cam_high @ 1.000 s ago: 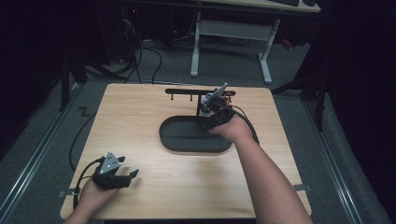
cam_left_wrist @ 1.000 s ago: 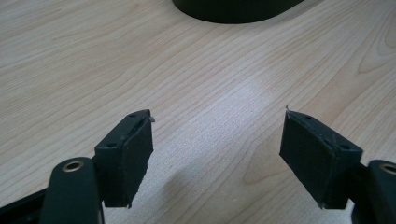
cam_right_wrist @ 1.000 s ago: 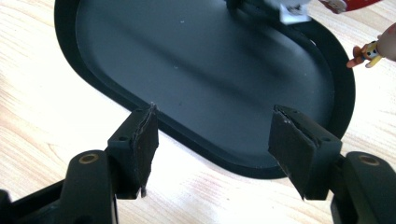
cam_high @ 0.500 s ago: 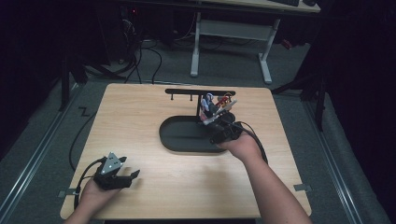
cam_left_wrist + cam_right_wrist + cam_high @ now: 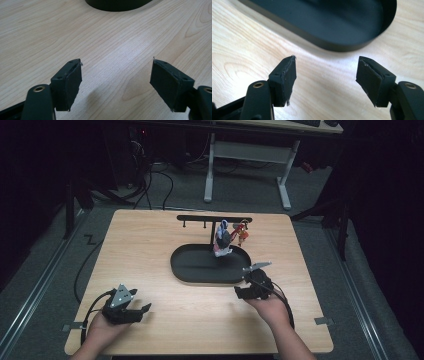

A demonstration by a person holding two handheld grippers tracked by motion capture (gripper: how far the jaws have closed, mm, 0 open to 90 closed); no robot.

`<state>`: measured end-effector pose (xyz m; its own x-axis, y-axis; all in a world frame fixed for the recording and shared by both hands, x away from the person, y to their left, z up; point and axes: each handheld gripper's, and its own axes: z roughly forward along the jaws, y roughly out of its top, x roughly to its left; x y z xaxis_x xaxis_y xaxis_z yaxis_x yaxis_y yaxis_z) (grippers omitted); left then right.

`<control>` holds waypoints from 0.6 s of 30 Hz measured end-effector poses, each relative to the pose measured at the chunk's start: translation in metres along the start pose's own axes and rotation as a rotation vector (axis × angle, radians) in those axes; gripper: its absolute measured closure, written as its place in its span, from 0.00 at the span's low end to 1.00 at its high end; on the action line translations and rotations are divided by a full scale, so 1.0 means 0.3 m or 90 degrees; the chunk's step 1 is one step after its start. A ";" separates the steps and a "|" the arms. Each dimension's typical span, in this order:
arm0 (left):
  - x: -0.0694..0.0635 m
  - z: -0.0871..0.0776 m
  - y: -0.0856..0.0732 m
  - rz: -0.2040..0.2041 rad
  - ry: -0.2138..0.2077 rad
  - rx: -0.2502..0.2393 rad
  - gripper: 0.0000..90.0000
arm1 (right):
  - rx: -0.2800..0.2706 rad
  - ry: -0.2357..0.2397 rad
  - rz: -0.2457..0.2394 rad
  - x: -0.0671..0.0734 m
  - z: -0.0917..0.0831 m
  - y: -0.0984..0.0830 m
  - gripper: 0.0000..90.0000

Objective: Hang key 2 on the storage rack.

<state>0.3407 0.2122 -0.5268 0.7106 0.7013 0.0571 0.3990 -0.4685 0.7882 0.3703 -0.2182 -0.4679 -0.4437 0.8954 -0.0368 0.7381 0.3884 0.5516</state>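
A black oval tray lies mid-table, and behind it stands a black rack with a crossbar. Two small colourful figures hang from the bar: a blue-white one over the tray's far rim and a red one beside it. My right gripper is low over the wood just off the tray's near right rim, open, with nothing between its pads. My left gripper rests near the front left of the table, open and empty, pointing toward the tray.
The wooden table is bare on its left half and along the front. A cable trails off the left edge. Beyond the table stands a desk frame on the dark floor.
My right gripper has pulled back from the rack, moving toward the person and down to the wood beside the tray, uncovering the hanging figures. The left gripper has kept still.
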 end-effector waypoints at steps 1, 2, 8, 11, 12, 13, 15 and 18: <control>-0.002 0.001 0.000 0.001 0.000 0.001 0.28 | -0.015 0.001 -0.006 0.000 0.003 -0.024 0.35; -0.003 0.002 0.000 0.002 -0.001 0.003 0.29 | -0.028 0.001 -0.005 0.002 0.007 -0.055 0.35; -0.011 0.009 0.001 0.007 -0.005 0.002 0.29 | -0.092 -0.005 0.028 0.003 0.015 -0.185 0.33; -0.012 0.010 0.002 0.010 -0.006 0.005 0.29 | -0.124 -0.004 0.038 0.006 0.009 -0.234 0.32; -0.013 0.010 0.002 0.010 -0.007 0.004 0.29 | -0.132 -0.006 0.036 0.005 0.006 -0.245 0.32; -0.014 0.010 0.002 0.012 -0.008 0.003 0.29 | -0.142 -0.006 0.044 0.007 0.003 -0.260 0.31; -0.016 0.010 0.003 0.014 -0.011 -0.001 0.29 | -0.169 -0.015 0.043 0.010 -0.006 -0.293 0.31; -0.020 0.009 0.005 0.008 -0.016 -0.012 0.29 | -0.221 -0.032 0.063 0.019 -0.025 -0.348 0.32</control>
<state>0.3386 0.2059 -0.5278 0.7297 0.6818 0.0522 0.3789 -0.4667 0.7992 0.2869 -0.2552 -0.5195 -0.3474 0.9377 -0.0056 0.5552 0.2105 0.8046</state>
